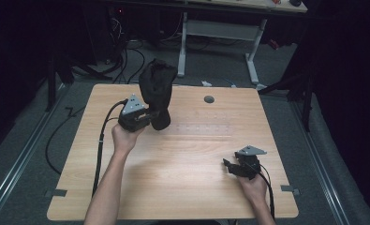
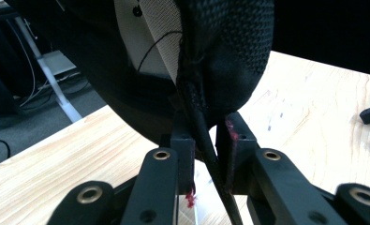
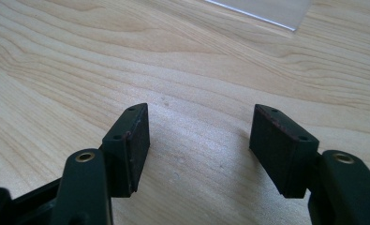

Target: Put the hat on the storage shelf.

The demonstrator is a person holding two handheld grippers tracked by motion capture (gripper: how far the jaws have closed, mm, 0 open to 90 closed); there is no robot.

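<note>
Left gripper (image 1: 151,118) clamps black fabric item (image 1: 157,91), lifted near table (image 1: 182,159) far-left corner. Right gripper (image 1: 233,166) wide, empty, near right edge. Placing left, likely.

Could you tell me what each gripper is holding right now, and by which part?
The left gripper is shut on a black cloth bag, pinching a thin seam edge at its bottom. The right gripper is open above the table, holding nothing.

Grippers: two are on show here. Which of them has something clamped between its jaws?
The left gripper: its jaws pinch a seam of the black fabric piece, lifting it above the table. The right gripper rests with jaws apart, nothing between them.
</note>
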